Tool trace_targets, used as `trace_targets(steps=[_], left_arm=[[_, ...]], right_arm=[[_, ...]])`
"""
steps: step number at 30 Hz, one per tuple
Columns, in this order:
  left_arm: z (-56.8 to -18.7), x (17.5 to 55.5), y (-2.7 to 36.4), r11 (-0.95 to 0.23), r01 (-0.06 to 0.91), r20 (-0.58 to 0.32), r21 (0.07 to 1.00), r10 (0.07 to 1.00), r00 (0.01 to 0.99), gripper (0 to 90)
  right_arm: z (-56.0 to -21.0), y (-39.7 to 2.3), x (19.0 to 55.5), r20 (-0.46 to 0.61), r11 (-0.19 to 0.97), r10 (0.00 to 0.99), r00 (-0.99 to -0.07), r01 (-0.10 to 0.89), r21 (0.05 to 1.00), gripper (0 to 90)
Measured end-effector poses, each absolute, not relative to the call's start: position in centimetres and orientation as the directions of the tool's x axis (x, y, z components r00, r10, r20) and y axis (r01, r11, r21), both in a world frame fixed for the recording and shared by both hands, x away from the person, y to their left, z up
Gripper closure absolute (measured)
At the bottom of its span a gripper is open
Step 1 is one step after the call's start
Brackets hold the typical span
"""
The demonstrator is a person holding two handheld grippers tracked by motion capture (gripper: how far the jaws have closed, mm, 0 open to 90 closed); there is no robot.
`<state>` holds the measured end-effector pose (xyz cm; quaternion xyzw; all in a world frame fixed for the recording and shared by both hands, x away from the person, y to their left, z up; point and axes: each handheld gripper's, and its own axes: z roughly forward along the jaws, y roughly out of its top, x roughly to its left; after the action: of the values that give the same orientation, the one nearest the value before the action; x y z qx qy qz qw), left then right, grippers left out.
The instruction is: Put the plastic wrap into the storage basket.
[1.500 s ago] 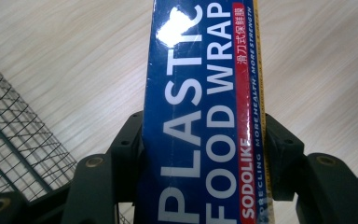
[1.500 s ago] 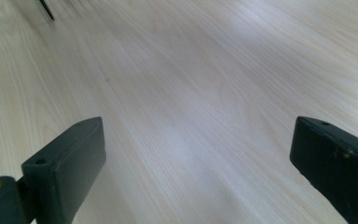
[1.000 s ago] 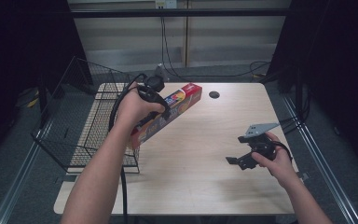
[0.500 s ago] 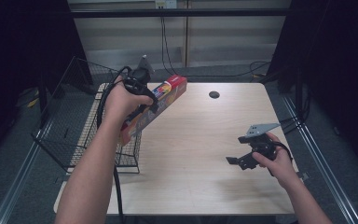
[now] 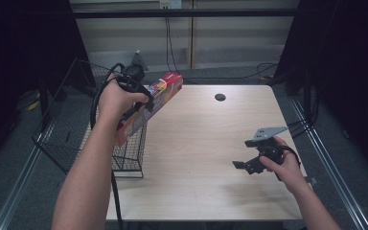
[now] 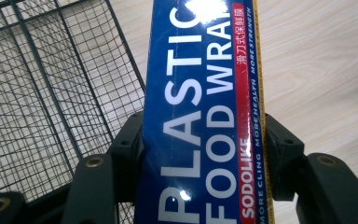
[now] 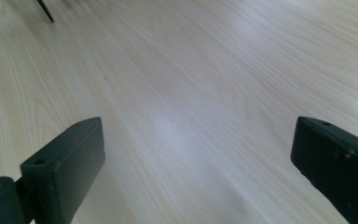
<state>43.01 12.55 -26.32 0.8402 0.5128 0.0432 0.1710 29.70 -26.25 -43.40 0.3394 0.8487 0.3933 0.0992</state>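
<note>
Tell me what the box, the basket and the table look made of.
Box: probably glossy printed cardboard; glare spots on the lettering. Basket: thin black wire mesh, likely coated metal. Table: pale wood or wood-look laminate; fine grain lines, soft sheen.

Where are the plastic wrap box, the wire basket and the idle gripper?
plastic food wrap box [image 6: 200,112]: left gripper view, blue printed face between the jaws.
wire basket [image 5: 67,139]: high view, mesh side wall.
right gripper [image 5: 238,164]: high view, between its open jaw tips.

Left gripper [image 5: 141,103] carrying plastic wrap box [image 5: 148,108] leftward, now seemingly over wire basket [image 5: 72,139]
</note>
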Motion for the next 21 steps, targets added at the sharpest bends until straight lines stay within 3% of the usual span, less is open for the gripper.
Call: trace_targets(steps=[21], left_arm=[[-24.8, 42.8, 15.9, -0.309, 0.888, -0.093, 0.341, 0.929, 0.359, 43.8]], right_arm=[[-43.6, -26.6, 29.6, 0.081, 0.465, 0.667, -0.741, 0.499, 0.731, 2.5]])
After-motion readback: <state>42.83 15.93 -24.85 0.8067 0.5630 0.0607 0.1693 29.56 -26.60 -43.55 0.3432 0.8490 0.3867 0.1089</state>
